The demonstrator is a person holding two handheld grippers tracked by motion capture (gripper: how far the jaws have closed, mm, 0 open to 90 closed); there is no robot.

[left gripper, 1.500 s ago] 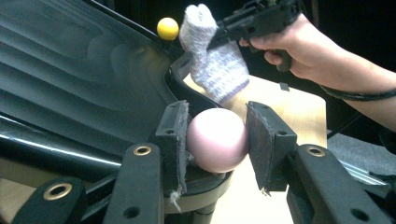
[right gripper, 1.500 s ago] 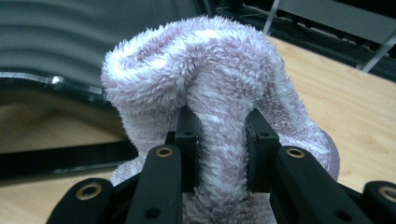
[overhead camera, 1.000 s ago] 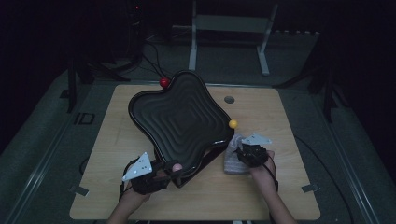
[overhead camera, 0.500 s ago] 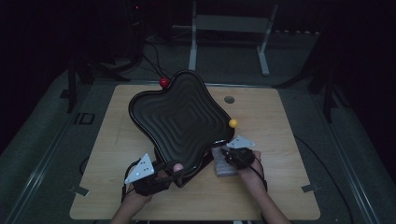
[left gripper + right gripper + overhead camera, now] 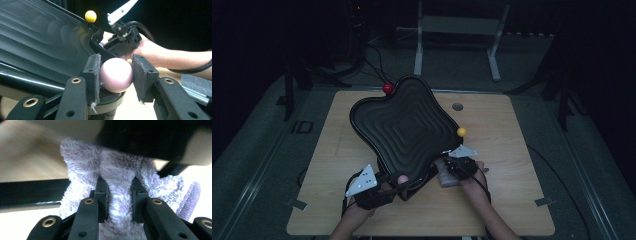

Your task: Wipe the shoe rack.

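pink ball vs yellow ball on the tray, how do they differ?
The pink ball is pinched in the left claw; the yellow ball stands free. The pink ball sits at the near corner of the black tray, the yellow ball at its right corner. Both are round knobs on the tray's rim.

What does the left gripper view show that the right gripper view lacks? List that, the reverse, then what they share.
Left gripper view: a smooth pink ball knob clamped in the left tongs, a small yellow ball knob, the right tongs in a person's hand.
Right gripper view: a fluffy purple-and-white cloth pinched between the right tongs' pads.
Both: the black rippled plastic tray and the pale wooden table.
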